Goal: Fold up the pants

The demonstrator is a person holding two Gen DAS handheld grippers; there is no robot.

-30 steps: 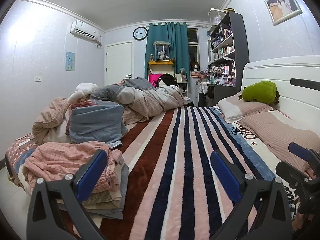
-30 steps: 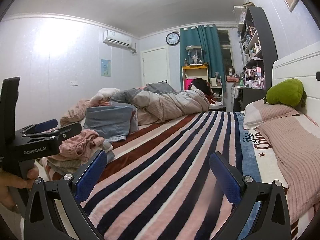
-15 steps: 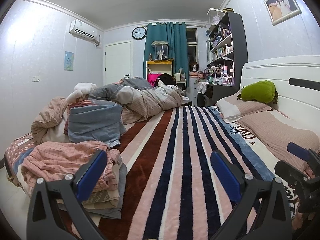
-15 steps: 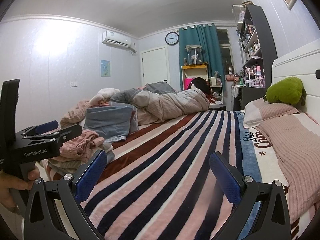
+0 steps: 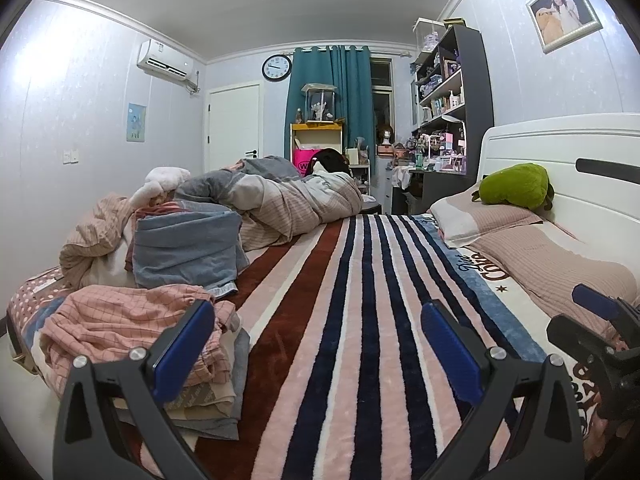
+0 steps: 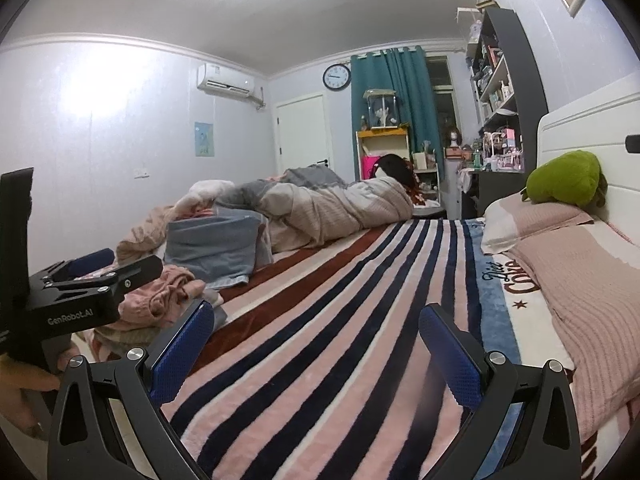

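Note:
A pile of clothes lies at the bed's near left edge, topped by pink checked pants (image 5: 120, 316), which also show in the right wrist view (image 6: 160, 296). Behind it stands a stack of folded blue-grey denim (image 5: 184, 248) (image 6: 216, 248). My left gripper (image 5: 316, 344) is open and empty above the striped blanket (image 5: 360, 320), its left finger beside the pink pants. It also shows in the right wrist view (image 6: 92, 272). My right gripper (image 6: 316, 344) is open and empty over the blanket (image 6: 340, 320); its tip shows in the left wrist view (image 5: 592, 304).
A bundled quilt (image 5: 288, 204) and crumpled pink bedding (image 5: 92, 236) lie at the far end of the bed. Pillows (image 5: 552, 256) and a green plush (image 5: 512, 184) lie along the white headboard (image 5: 560, 144) on the right. Shelves and a door stand behind.
Both views shift slightly. The grippers stay open and hold nothing; the clothes have not moved.

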